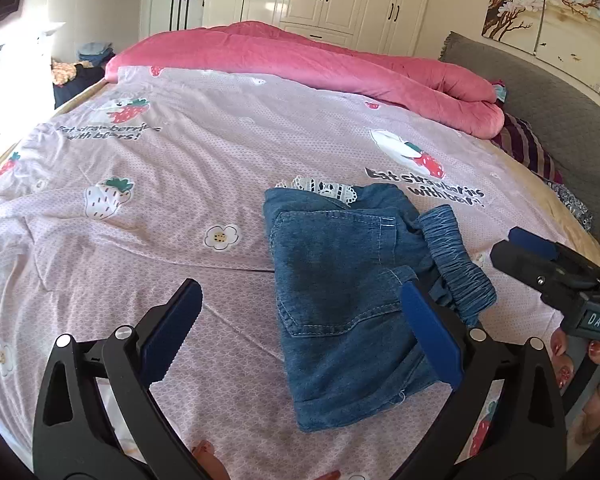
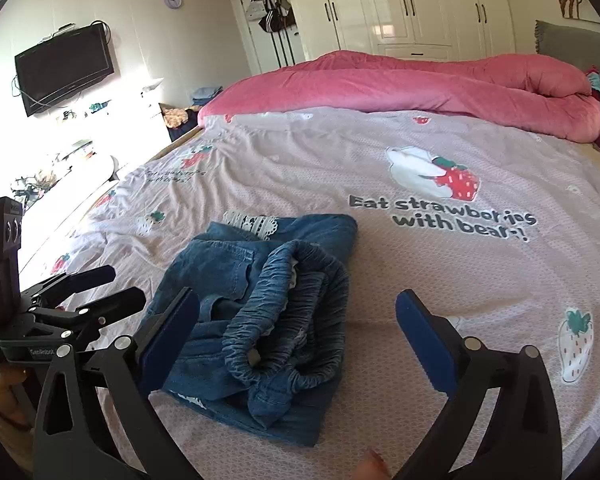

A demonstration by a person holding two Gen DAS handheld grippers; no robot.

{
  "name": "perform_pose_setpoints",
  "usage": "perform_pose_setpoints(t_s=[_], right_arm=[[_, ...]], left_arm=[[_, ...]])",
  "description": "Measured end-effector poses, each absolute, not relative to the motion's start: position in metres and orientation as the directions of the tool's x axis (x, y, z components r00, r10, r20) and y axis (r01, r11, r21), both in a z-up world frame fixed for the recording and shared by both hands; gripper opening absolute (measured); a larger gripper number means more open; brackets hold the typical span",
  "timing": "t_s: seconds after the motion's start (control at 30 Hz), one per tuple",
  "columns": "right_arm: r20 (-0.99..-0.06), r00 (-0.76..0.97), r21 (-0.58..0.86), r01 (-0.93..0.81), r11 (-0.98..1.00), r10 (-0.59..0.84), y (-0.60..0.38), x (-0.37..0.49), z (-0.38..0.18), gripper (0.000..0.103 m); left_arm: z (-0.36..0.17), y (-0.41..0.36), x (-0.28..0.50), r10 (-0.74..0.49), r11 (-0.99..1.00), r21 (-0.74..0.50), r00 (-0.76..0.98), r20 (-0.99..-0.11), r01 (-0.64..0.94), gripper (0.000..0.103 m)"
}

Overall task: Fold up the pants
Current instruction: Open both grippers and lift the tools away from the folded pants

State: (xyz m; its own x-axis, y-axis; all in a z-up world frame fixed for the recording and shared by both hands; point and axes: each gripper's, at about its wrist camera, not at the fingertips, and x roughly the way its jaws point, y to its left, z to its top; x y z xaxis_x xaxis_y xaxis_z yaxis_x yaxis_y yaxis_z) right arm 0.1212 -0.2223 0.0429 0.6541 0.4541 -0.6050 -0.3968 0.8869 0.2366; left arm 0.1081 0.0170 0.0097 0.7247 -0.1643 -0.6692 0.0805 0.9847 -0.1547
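A small pair of blue denim pants (image 1: 340, 288) lies folded into a compact bundle on the pink strawberry bedsheet (image 1: 180, 184), elastic waistband (image 1: 456, 256) on its right side and white lace trim (image 1: 324, 188) at the far end. My left gripper (image 1: 300, 328) is open and empty, hovering over the bundle's near left part. In the right wrist view the pants (image 2: 260, 320) lie between the fingers of my open, empty right gripper (image 2: 296, 340). The right gripper also shows at the right edge of the left wrist view (image 1: 540, 256), and the left gripper at the left edge of the right wrist view (image 2: 100, 288).
A rolled pink quilt (image 1: 300, 60) lies along the far side of the bed. A grey headboard (image 1: 540, 92) and striped pillow (image 1: 524, 144) are at right. White wardrobes (image 2: 400, 4) stand behind; a wall TV (image 2: 64, 68) hangs at left.
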Motion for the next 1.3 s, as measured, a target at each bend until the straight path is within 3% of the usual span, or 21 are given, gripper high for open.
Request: perform_pose_setpoints(t_s=[0.67,1.3], right_arm=[[-0.565,0.718,0.154,-0.390,0.908,0.405,-0.236,0.075,0.058,0.098],[-0.583,0.714,0.129,-0.389,0.912,0.387,-0.250,0.021,0.048,0.098]], left_arm=[[0.018,0.013,0.071,-0.136,0.991,-0.105,0.740,-0.659,0.089,0.093],[0.012,0.010,0.019,-0.112,0.993,-0.089,0.742,-0.661,0.071,0.093]])
